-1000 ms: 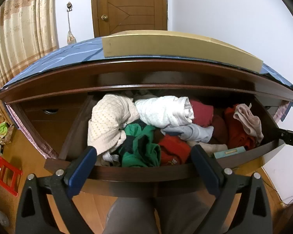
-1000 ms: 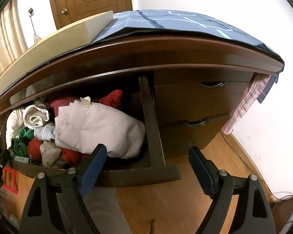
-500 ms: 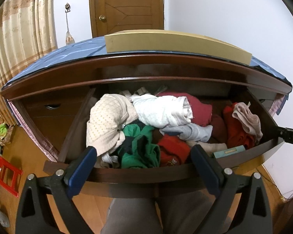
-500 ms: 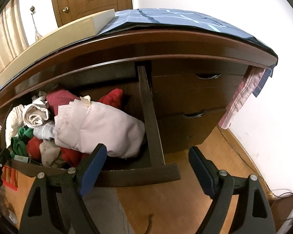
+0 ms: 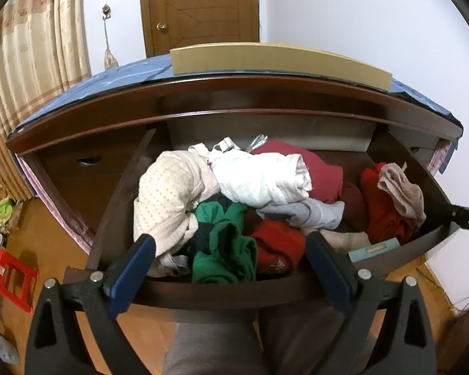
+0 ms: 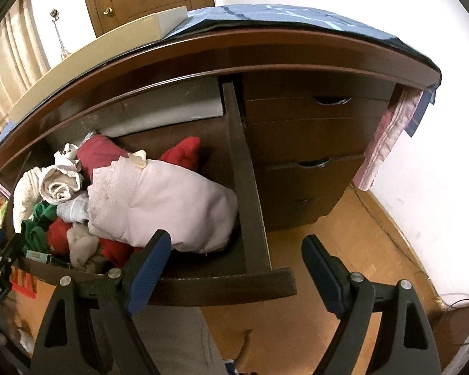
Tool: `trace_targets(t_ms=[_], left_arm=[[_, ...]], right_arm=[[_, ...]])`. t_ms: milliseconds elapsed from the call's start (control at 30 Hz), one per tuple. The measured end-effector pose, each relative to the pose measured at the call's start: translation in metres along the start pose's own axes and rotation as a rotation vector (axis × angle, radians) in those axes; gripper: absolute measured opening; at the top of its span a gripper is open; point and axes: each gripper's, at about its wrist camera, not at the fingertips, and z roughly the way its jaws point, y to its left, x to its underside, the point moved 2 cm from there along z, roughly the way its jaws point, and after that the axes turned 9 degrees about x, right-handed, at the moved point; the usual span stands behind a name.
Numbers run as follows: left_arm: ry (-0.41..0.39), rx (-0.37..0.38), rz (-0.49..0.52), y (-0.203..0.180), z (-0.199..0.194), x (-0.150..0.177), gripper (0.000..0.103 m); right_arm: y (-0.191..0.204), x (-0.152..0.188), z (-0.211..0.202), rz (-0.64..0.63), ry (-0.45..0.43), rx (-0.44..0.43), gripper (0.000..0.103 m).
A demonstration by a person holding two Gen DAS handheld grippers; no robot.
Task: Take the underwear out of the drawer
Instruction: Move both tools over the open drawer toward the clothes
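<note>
The dark wooden drawer (image 5: 222, 293) (image 6: 234, 284) stands pulled out of the dresser, full of rumpled clothes. On the left of the pile lies a cream dotted garment (image 5: 168, 197); a white one (image 5: 259, 178), a green one (image 5: 225, 247) and red ones (image 5: 281, 243) lie beside it. A pale pink garment (image 6: 162, 209) tops the right end. My left gripper (image 5: 229, 256) hangs open over the drawer's front edge, nothing between its blue pads. My right gripper (image 6: 236, 256) is open too, above the drawer's right front corner, holding nothing.
A long tan box (image 5: 278, 59) rests on the blue cloth (image 6: 284, 15) covering the dresser top. Closed drawers (image 6: 309, 143) stand to the right of the open one. A red crate (image 5: 9, 278) sits on the wooden floor at left. A person's grey trouser leg (image 5: 215, 347) is below.
The drawer has slid further out, baring more of its back panel and the clothes at the rear. Both grippers stay open and empty.
</note>
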Motion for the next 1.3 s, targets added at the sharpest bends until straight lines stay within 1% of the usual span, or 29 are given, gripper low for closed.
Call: trace_targets(t_ms=[133, 300, 400, 467, 500, 533, 567, 633, 733, 833, 933, 1133, 1200, 1300], left_arm=[[-0.001, 0.005, -0.009, 0.002, 0.004, -0.005, 0.098], [-0.005, 0.016, -0.018, 0.005, 0.009, -0.012, 0.098], [0.0, 0.036, -0.03, 0.008, 0.007, -0.006, 0.098], [0.004, 0.033, 0.004, 0.008, 0.008, -0.012, 0.097], [0.004, 0.018, 0.035, 0.006, 0.007, -0.012, 0.097], [-0.003, 0.003, 0.061, 0.003, 0.002, -0.006, 0.096], [-0.018, -0.016, 0.085, 0.004, -0.002, -0.008, 0.096], [-0.042, -0.019, 0.086, 0.008, -0.012, -0.011, 0.096], [-0.049, -0.006, 0.037, 0.025, -0.017, -0.02, 0.096], [-0.068, -0.01, -0.017, 0.041, -0.022, -0.029, 0.096], [-0.081, -0.014, -0.038, 0.048, -0.025, -0.038, 0.096], [-0.11, -0.025, -0.016, 0.046, -0.032, -0.055, 0.096], [-0.104, -0.044, -0.003, 0.045, -0.03, -0.06, 0.096], [-0.078, -0.107, 0.025, 0.045, -0.023, -0.064, 0.096]], right_arm=[[0.001, -0.001, -0.001, -0.011, -0.013, 0.018, 0.086], [0.001, 0.0, -0.001, 0.005, -0.004, 0.002, 0.086], [-0.001, 0.002, -0.002, 0.03, -0.015, -0.011, 0.087], [-0.004, 0.002, -0.001, 0.048, -0.019, -0.028, 0.087], [-0.006, 0.001, -0.001, 0.065, -0.018, -0.037, 0.087], [-0.008, 0.001, -0.003, 0.081, -0.024, -0.042, 0.087], [-0.009, 0.0, -0.007, 0.092, -0.048, -0.05, 0.087], [-0.009, -0.005, -0.018, 0.088, -0.106, -0.044, 0.087], [-0.002, -0.016, -0.038, 0.061, -0.2, -0.043, 0.087], [0.011, -0.026, -0.051, 0.043, -0.255, -0.077, 0.087], [0.025, -0.032, -0.058, 0.027, -0.283, -0.097, 0.087], [0.052, -0.046, -0.068, 0.029, -0.327, -0.143, 0.088], [0.061, -0.051, -0.074, 0.017, -0.344, -0.158, 0.088], [0.073, -0.055, -0.079, -0.013, -0.361, -0.175, 0.088]])
